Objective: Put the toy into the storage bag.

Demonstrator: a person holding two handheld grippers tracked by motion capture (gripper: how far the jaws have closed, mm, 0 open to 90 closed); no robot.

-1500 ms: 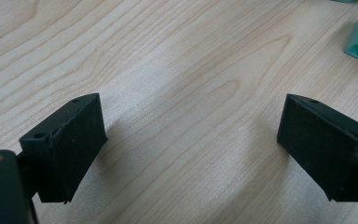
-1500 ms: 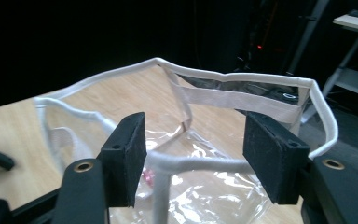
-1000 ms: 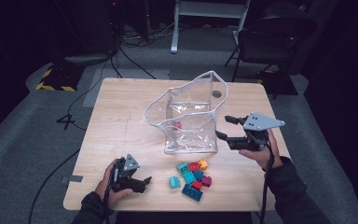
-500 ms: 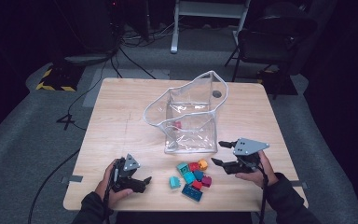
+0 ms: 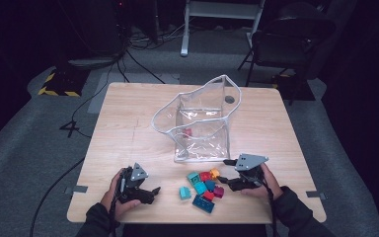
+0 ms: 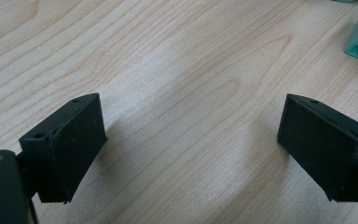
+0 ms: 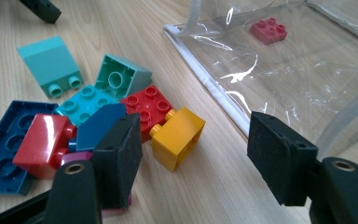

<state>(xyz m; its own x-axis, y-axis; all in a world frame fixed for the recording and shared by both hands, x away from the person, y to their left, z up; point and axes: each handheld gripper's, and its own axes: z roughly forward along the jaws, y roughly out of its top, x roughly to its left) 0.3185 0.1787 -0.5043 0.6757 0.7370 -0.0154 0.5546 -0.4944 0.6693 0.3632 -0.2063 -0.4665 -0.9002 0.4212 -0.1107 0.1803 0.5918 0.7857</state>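
So the right gripper [image 5: 229, 175] dropped from the clear bag [image 5: 197, 123] to the bricks [image 5: 205, 185], jaws open, closing slightly around nothing; left gripper [image 5: 150, 192] idle, open.

A black chair [image 5: 288, 42] stands beyond the table's far right corner. Black cables [image 5: 143, 64] trail over the grey floor on the far left, near a yellow-and-black striped strip [image 5: 56, 91]. A white stand [image 5: 222, 12] sits far centre.
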